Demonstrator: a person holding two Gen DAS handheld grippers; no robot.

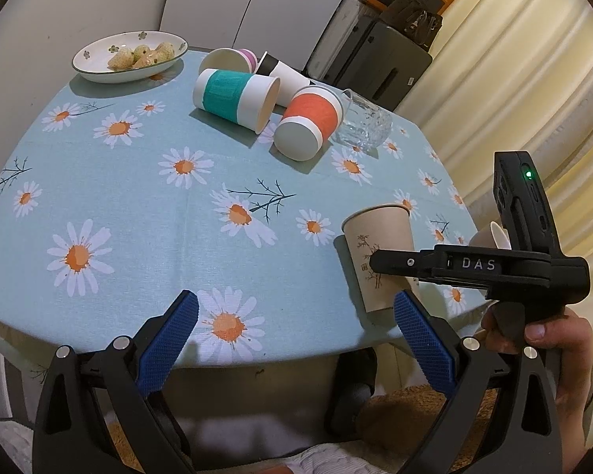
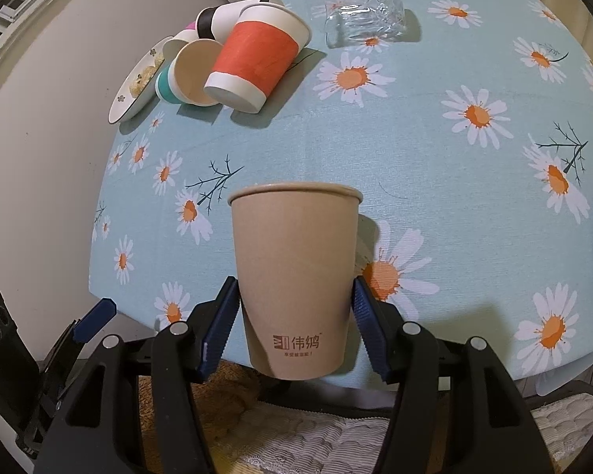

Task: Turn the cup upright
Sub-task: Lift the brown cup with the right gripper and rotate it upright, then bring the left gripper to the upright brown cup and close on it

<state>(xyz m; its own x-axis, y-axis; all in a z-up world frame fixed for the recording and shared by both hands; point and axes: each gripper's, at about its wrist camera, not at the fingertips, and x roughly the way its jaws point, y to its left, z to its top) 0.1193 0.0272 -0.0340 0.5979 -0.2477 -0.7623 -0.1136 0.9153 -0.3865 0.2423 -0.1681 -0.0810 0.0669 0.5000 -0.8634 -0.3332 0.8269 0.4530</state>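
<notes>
A plain brown paper cup [image 2: 294, 272] stands upright at the near edge of the table, mouth up. My right gripper [image 2: 292, 316] is shut on the brown cup, one blue pad on each side of its lower half. In the left wrist view the same cup [image 1: 375, 252] stands at the right near the table's front edge, with the right gripper [image 1: 391, 266] across it. My left gripper [image 1: 296, 339] is open and empty, just off the front edge of the table.
Farther back lie a teal-banded cup [image 1: 237, 96], an orange-banded cup [image 1: 308, 122], a black-and-white cup [image 1: 284, 73], a pink-banded cup [image 1: 233, 59] and a clear glass [image 1: 361, 122], all on their sides. A bowl of fruit [image 1: 130, 57] stands at the back left. Daisy tablecloth [image 1: 138, 197].
</notes>
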